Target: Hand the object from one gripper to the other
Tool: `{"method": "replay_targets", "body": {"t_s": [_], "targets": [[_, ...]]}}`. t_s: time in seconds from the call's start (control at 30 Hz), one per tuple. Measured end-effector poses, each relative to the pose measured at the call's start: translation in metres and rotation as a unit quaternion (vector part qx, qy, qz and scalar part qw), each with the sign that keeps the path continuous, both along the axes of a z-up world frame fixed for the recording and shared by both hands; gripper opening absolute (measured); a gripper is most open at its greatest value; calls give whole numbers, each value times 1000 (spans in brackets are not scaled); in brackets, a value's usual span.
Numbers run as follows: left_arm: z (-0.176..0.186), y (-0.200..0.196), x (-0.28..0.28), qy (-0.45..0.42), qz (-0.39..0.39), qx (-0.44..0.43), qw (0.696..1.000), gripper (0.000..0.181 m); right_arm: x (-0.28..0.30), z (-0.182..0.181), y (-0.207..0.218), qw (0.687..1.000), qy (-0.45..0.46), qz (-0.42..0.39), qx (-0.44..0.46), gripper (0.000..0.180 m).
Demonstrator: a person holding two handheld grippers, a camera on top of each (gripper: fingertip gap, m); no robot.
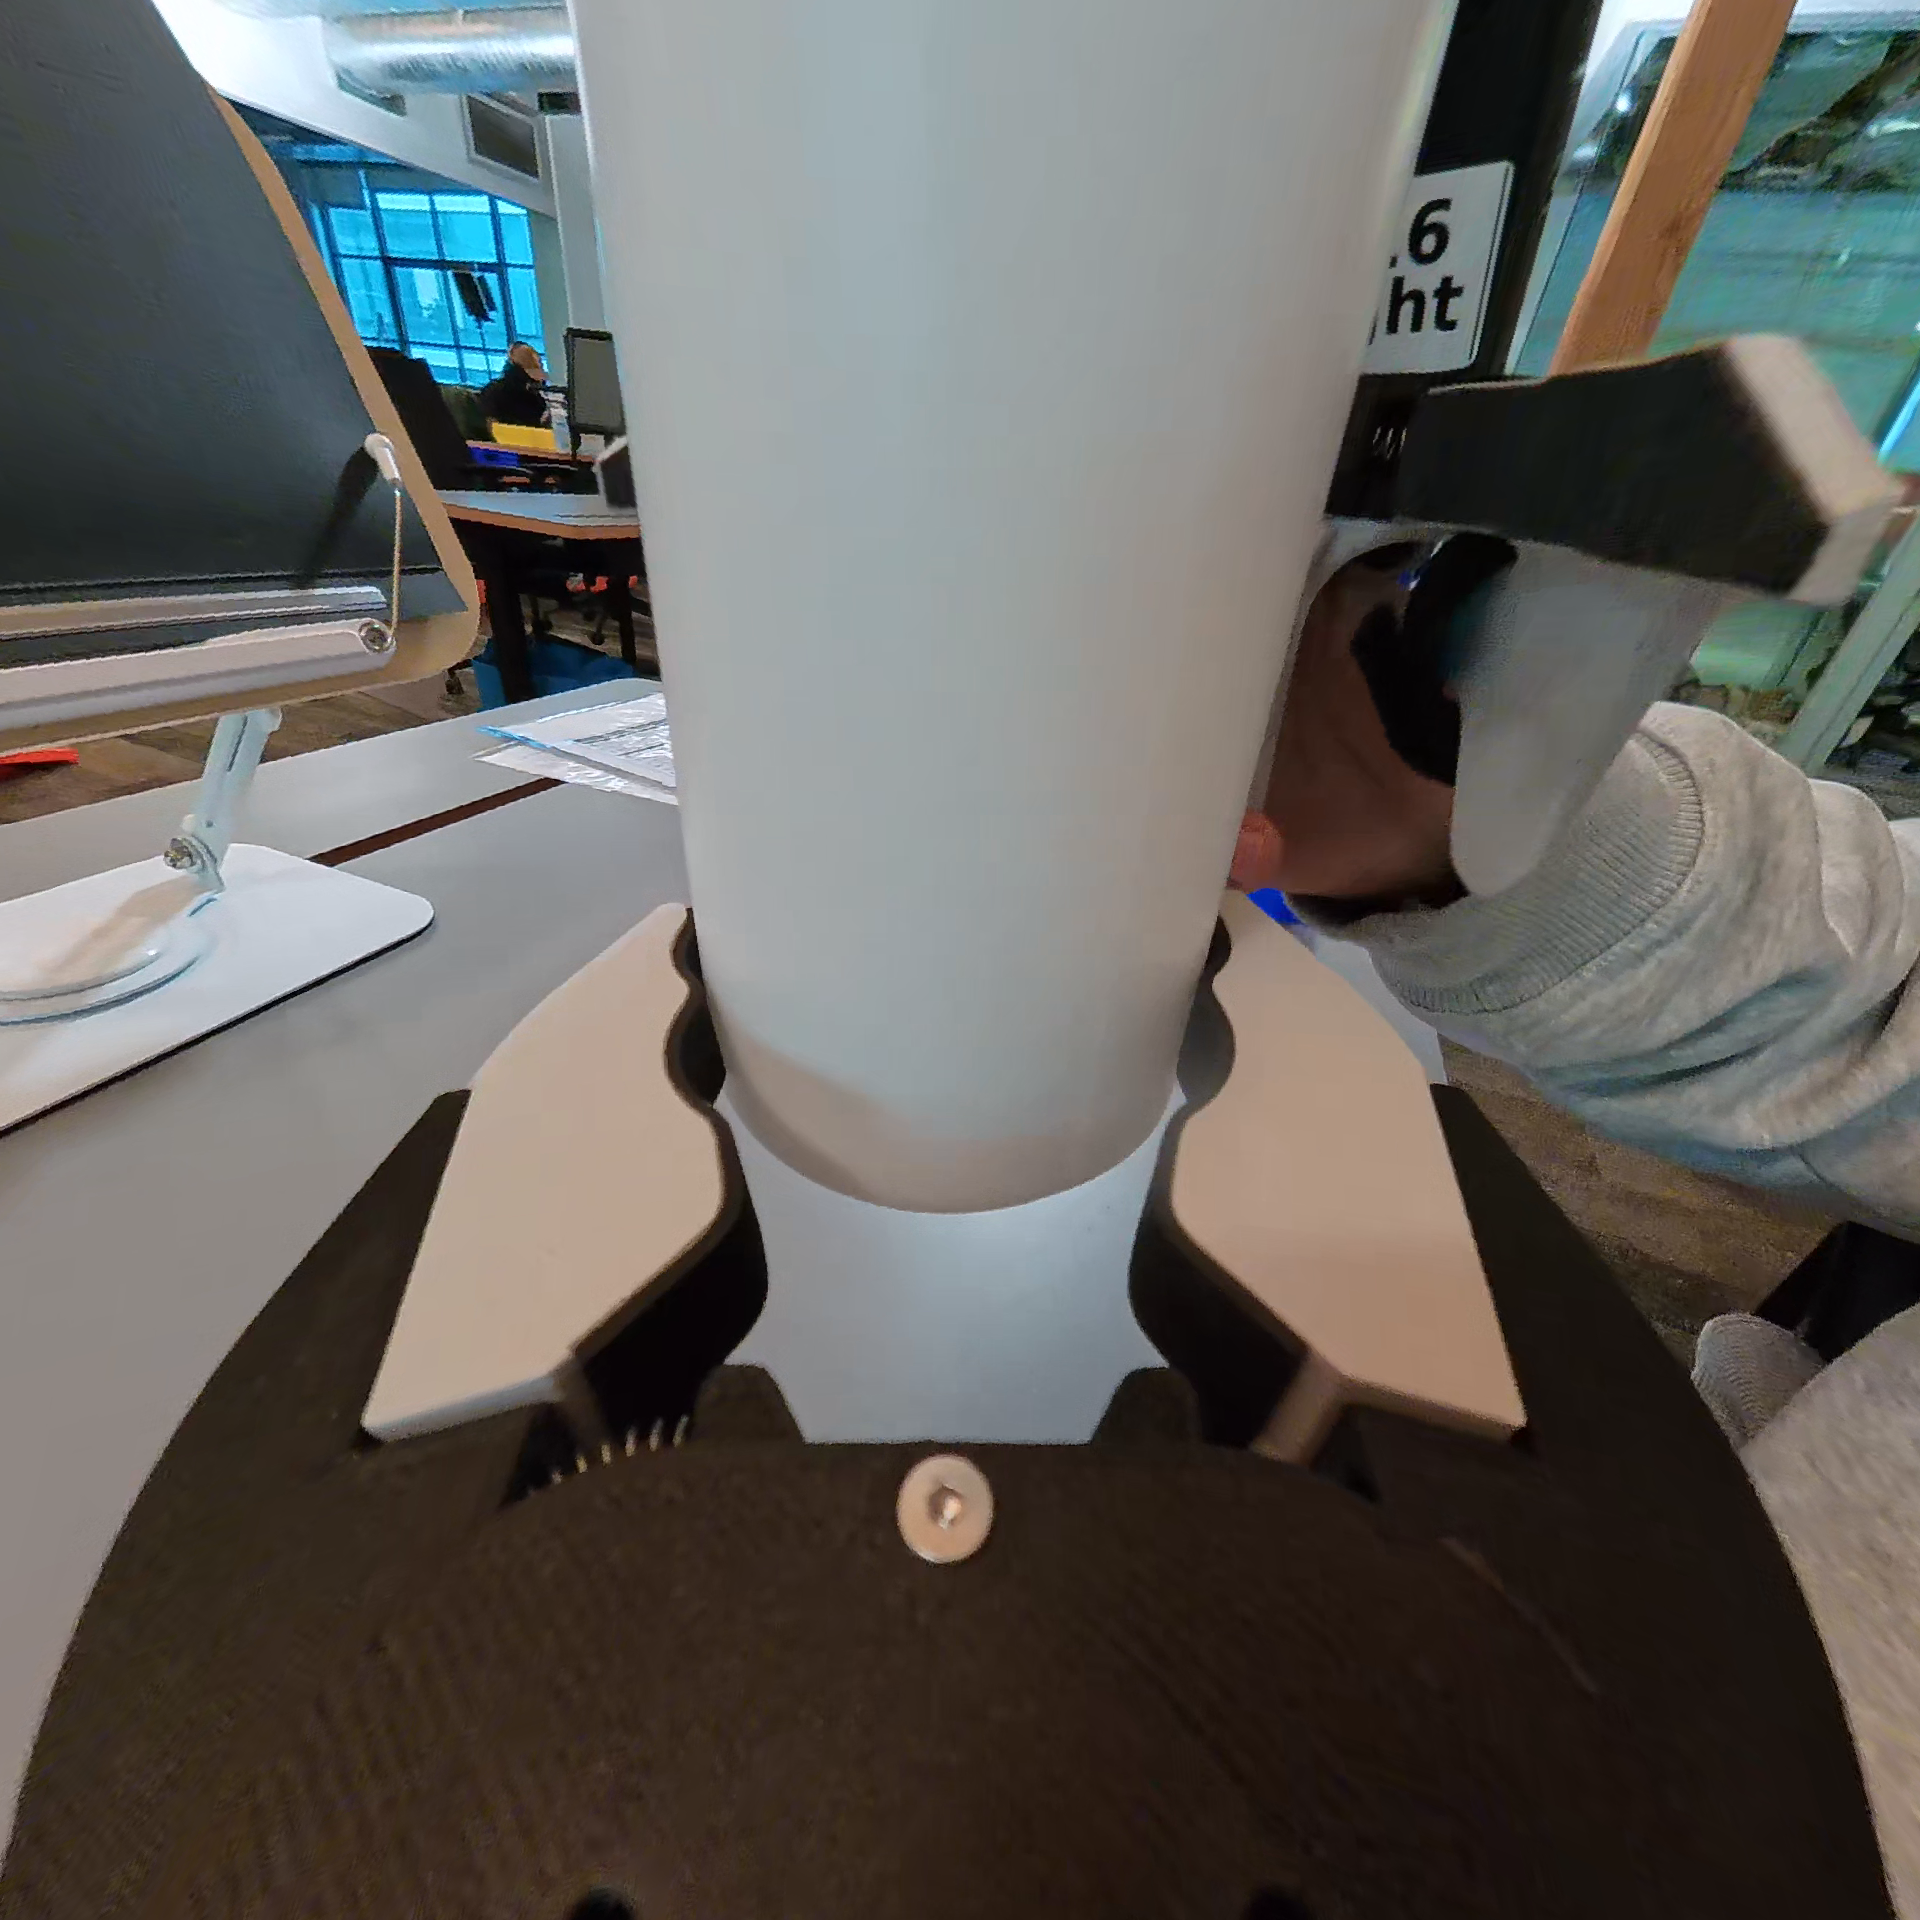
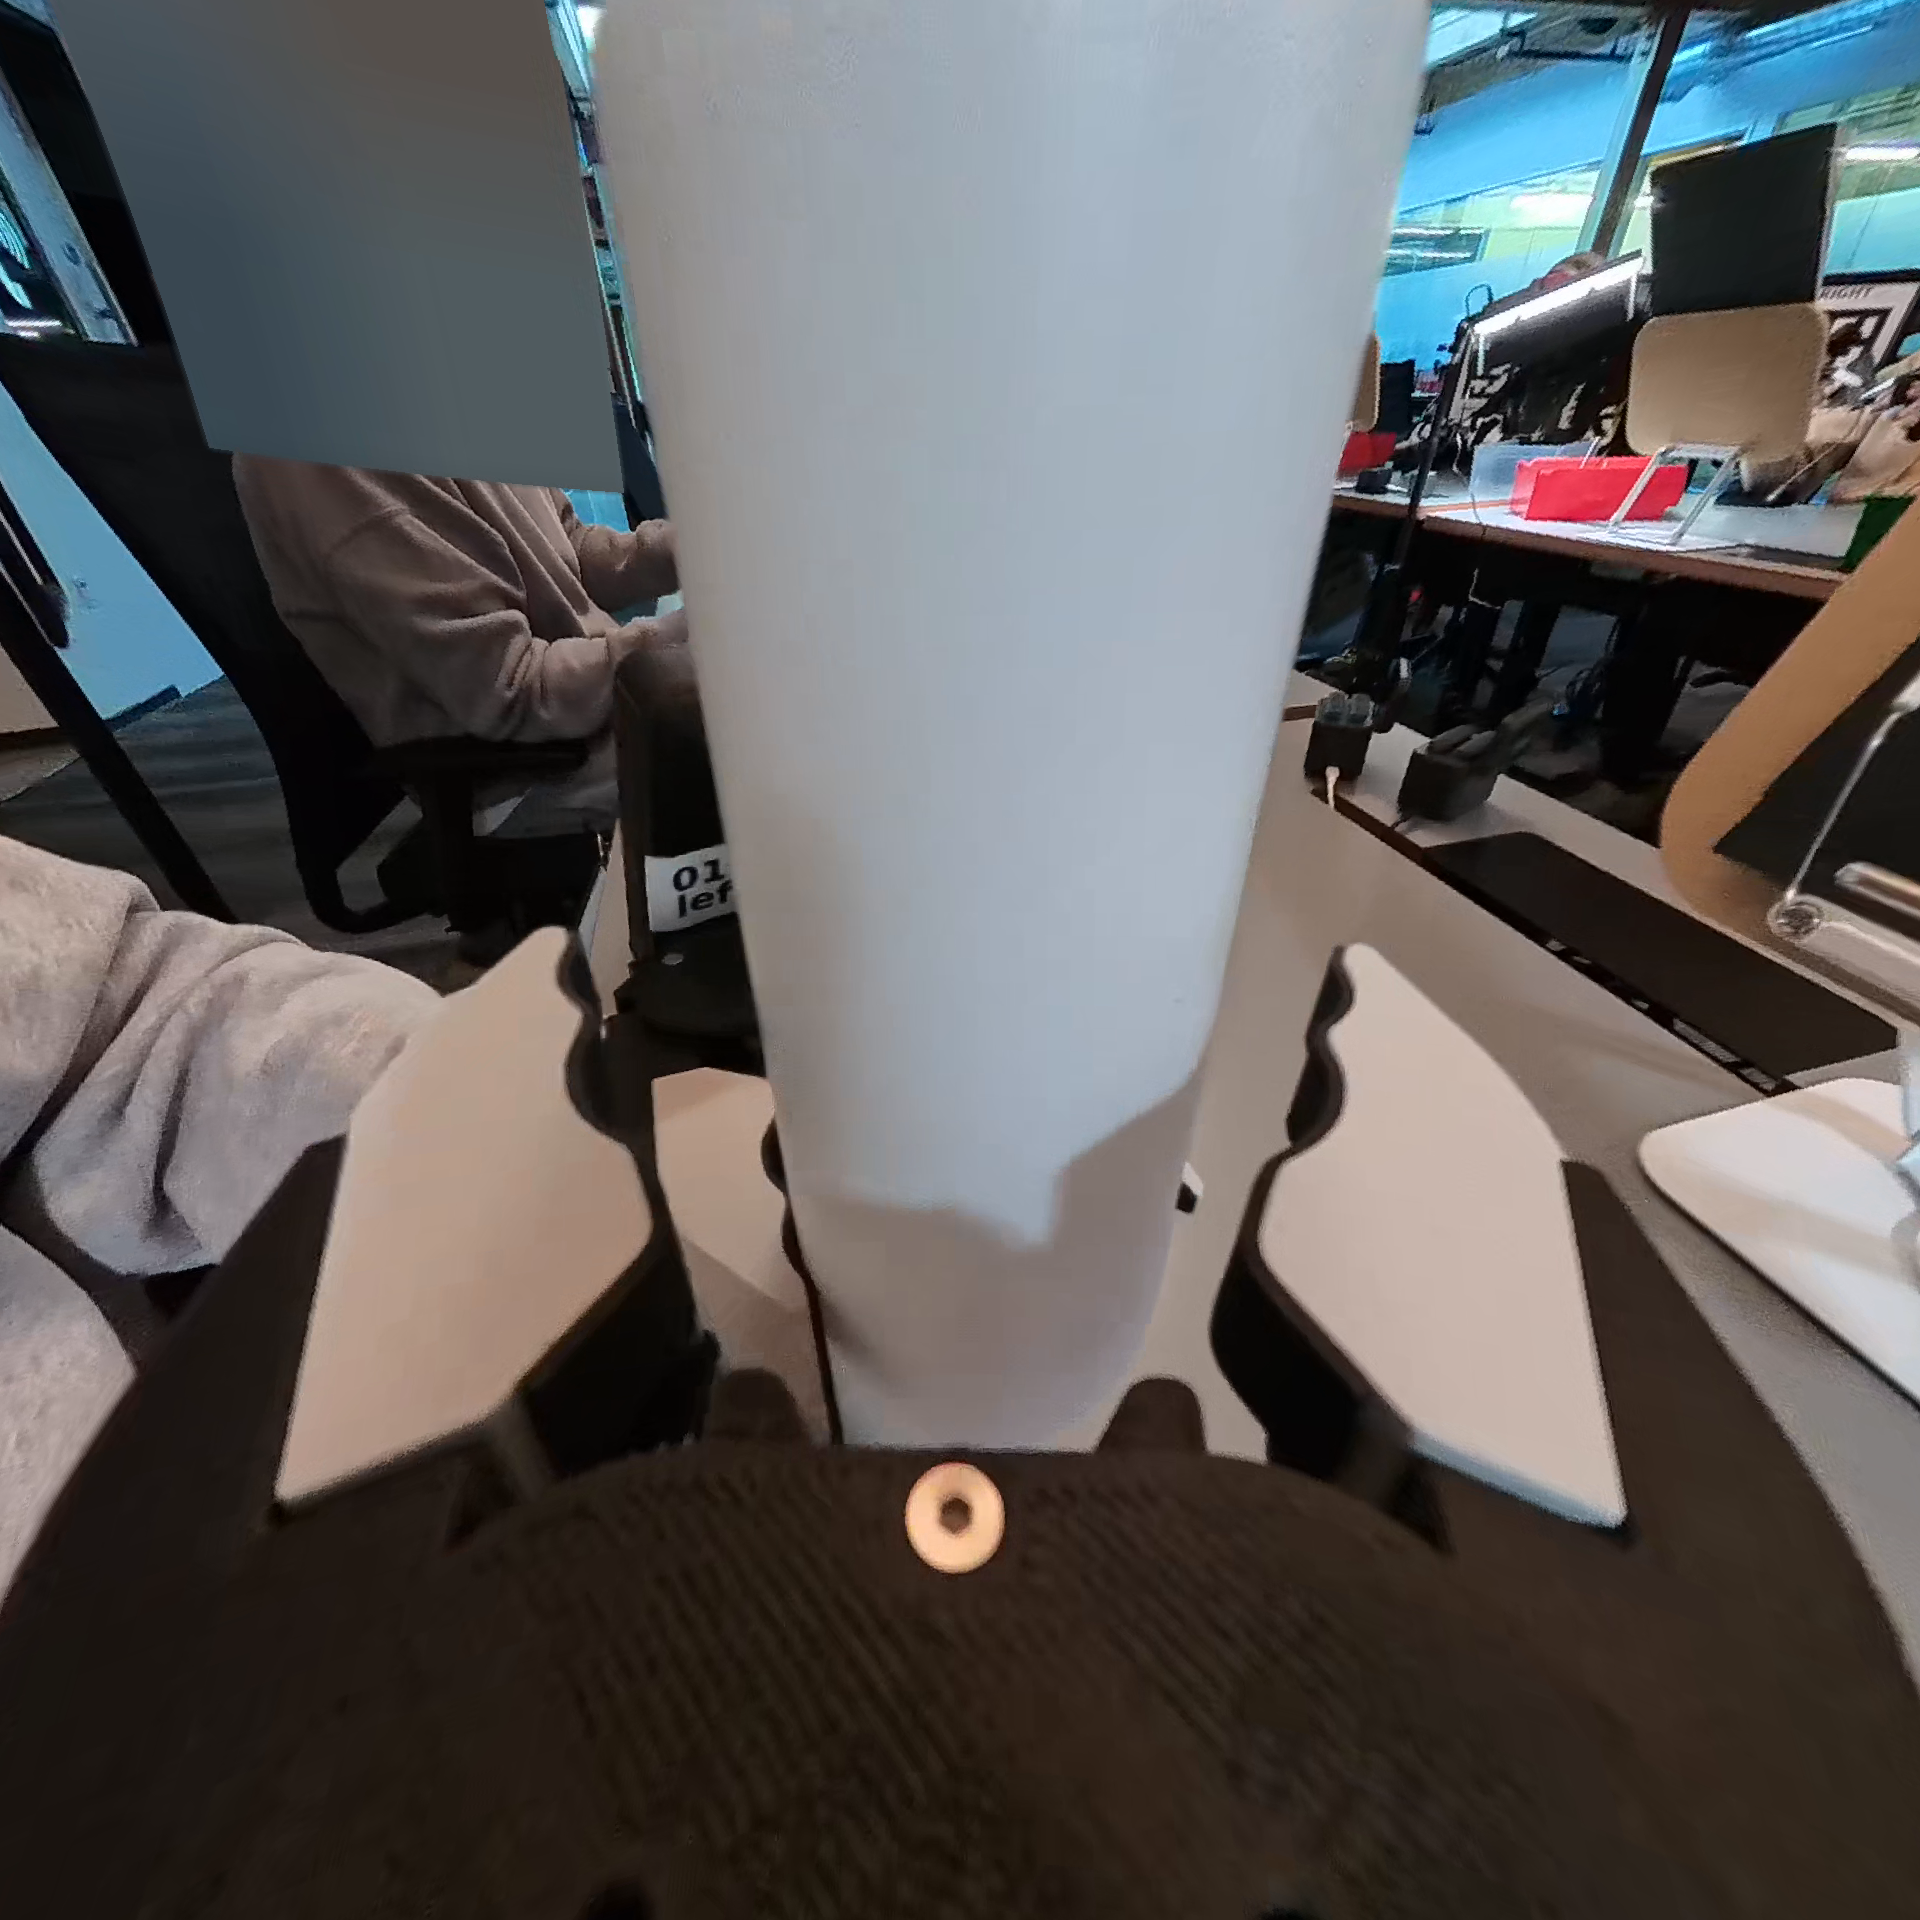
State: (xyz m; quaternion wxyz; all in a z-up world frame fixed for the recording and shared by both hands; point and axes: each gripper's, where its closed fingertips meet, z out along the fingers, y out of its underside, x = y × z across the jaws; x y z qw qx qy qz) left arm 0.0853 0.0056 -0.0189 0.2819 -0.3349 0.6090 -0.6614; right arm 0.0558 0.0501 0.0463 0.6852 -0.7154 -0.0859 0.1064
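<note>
White tube (image 1: pixel 956 582), the object I am passing across, stands upright between both sets of fingers above the grey table (image 1: pixel 312 1195). My left gripper (image 1: pixel 951 1023) is closed on its lower end, both pads pressed against its sides. My right gripper (image 2: pixel 961 1039) is spread wide around the tube with clear gaps on each side, gripping nothing. In the left wrist view, a grey sleeve (image 1: pixel 1662 987) reaches in from the right.
</note>
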Motion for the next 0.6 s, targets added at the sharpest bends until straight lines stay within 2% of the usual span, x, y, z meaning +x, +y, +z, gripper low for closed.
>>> {"method": "replay_targets", "body": {"t_s": [0.17, 0.3, 0.6], "targets": [[-3, -5, -1, 1, -3, 15, 1000, 90, 0, -5, 1, 1000, 14, 5, 4, 114], [-4, -8, -1, 3, -6, 20, 1000, 90, 1, -5, -2, 1000, 21, 14, 12, 95], [-5, -10, -1, 2, -8, 21, 1000, 90, 0, -5, -4, 1000, 15, 15, 12, 93]]}}
